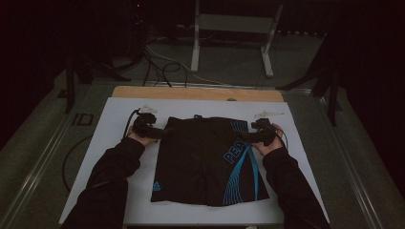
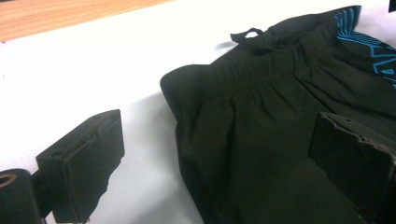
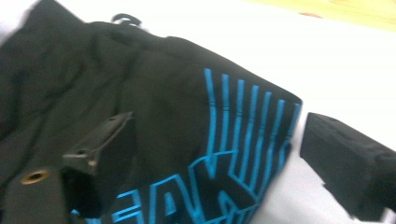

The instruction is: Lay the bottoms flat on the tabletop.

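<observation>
A pair of black shorts (image 1: 205, 160) with a blue striped print and lettering lies flat on a white board (image 1: 114, 112), waistband at the far end. My left gripper (image 1: 164, 132) is at the waistband's left corner, my right gripper (image 1: 249, 137) at the right corner. In the left gripper view the left gripper (image 2: 219, 163) is open; the shorts' (image 2: 261, 121) side edge lies between its jaws, one jaw over the board, the other over the cloth. In the right gripper view the right gripper (image 3: 224, 158) is open, and the blue-printed edge of the shorts (image 3: 187, 121) lies between its jaws.
The board rests on a wooden table, whose bare strip (image 1: 196, 93) shows at the back. On the floor beyond it are a white frame stand (image 1: 229, 24) and loose cables (image 1: 157, 62). Dark stand legs flank the table at both sides.
</observation>
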